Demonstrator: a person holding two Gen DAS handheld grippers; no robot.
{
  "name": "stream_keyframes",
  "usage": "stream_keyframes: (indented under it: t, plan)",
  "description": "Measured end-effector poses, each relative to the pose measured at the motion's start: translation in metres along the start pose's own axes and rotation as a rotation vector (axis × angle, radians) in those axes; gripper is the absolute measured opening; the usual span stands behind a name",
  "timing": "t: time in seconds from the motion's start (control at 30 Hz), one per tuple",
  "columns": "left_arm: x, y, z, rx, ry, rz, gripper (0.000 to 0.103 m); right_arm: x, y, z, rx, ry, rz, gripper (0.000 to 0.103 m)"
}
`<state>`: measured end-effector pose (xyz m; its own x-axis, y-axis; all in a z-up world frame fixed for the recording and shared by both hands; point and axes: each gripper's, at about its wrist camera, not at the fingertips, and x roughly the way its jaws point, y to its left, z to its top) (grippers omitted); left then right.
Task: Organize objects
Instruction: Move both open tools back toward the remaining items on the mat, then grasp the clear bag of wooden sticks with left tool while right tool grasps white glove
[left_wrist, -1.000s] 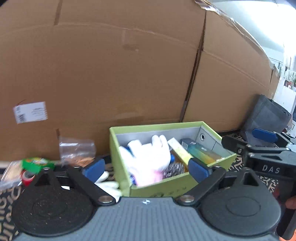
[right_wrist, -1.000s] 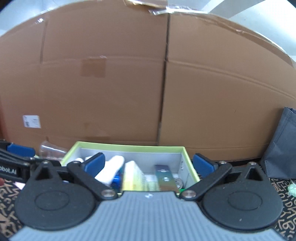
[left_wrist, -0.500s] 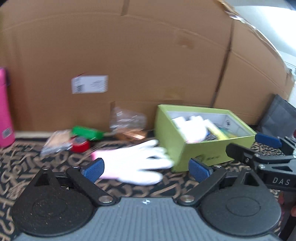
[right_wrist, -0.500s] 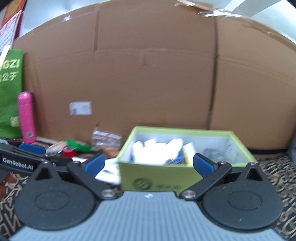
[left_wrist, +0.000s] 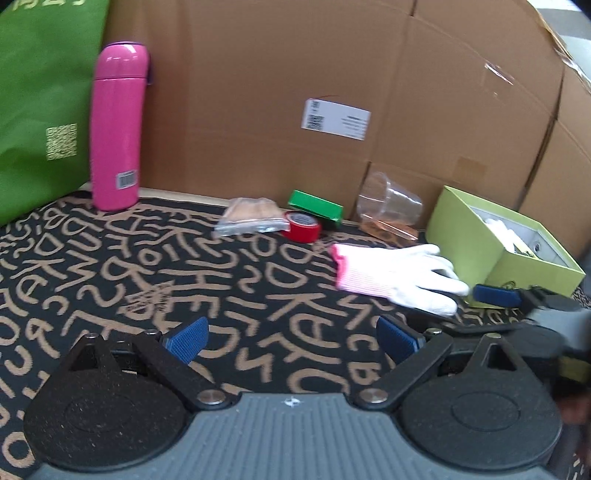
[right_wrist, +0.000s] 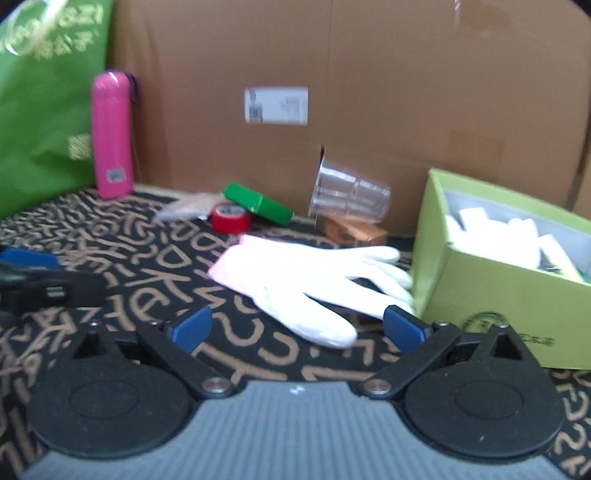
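A white glove with a pink cuff (left_wrist: 391, 275) (right_wrist: 306, 284) lies flat on the patterned cloth, its fingers touching the lime-green box (left_wrist: 498, 240) (right_wrist: 495, 288). That box holds another white glove and several small packs. My left gripper (left_wrist: 291, 339) is open over bare cloth, left of and nearer than the glove. My right gripper (right_wrist: 299, 328) is open just short of the glove, whose thumb lies between its fingertips. A red tape roll (left_wrist: 302, 226) (right_wrist: 231, 218), a green box (left_wrist: 314, 208) (right_wrist: 258, 208), a clear bag (left_wrist: 253, 220) and a clear cup (left_wrist: 389, 203) (right_wrist: 351, 194) lie behind.
A pink bottle (left_wrist: 117, 125) (right_wrist: 110, 134) stands at the back left beside a green bag (left_wrist: 40, 110) (right_wrist: 48, 99). A cardboard wall (left_wrist: 332, 92) (right_wrist: 369, 85) closes the back. The right gripper's blue fingertips (left_wrist: 493, 295) show at the right of the left wrist view.
Both grippers have pulled back and swung left from the lime-green box. The glove on the cloth, the bottle and the green bag have come into view.
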<state>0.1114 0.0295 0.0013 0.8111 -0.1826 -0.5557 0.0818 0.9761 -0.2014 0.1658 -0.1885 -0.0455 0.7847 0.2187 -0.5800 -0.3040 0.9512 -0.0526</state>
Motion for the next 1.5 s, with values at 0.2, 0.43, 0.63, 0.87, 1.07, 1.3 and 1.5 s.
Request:
stream_keyframes:
  t: [0.2,0.43,0.63,0.87,1.07,1.3,1.5]
  plan:
    - [0.006,0.013,0.005,0.003,0.004,0.005,0.1,0.009,-0.004,-0.002,0.072,0.035,0.057,0.022]
    - [0.035,0.023,0.02,0.028,-0.017,0.047,0.1,-0.047,0.021,-0.036,-0.021,0.057,0.203,0.011]
    - [0.087,0.034,0.051,0.038,-0.029,0.111,0.1,-0.073,0.023,-0.043,0.044,0.044,0.281,0.015]
    - [0.132,0.045,0.072,0.009,0.0,0.111,0.099,-0.083,0.017,-0.04,0.074,0.01,0.231,0.042]
    - [0.141,0.045,0.076,0.067,-0.01,0.088,0.033,-0.082,0.016,-0.039,0.056,-0.006,0.192,0.058]
    - [0.087,0.057,0.054,0.036,0.057,-0.057,0.006,-0.065,0.021,-0.028,-0.08,-0.05,0.192,0.101]
    - [0.017,0.057,0.009,0.107,0.115,-0.195,0.007,-0.025,0.011,-0.011,-0.269,-0.006,0.279,0.103]
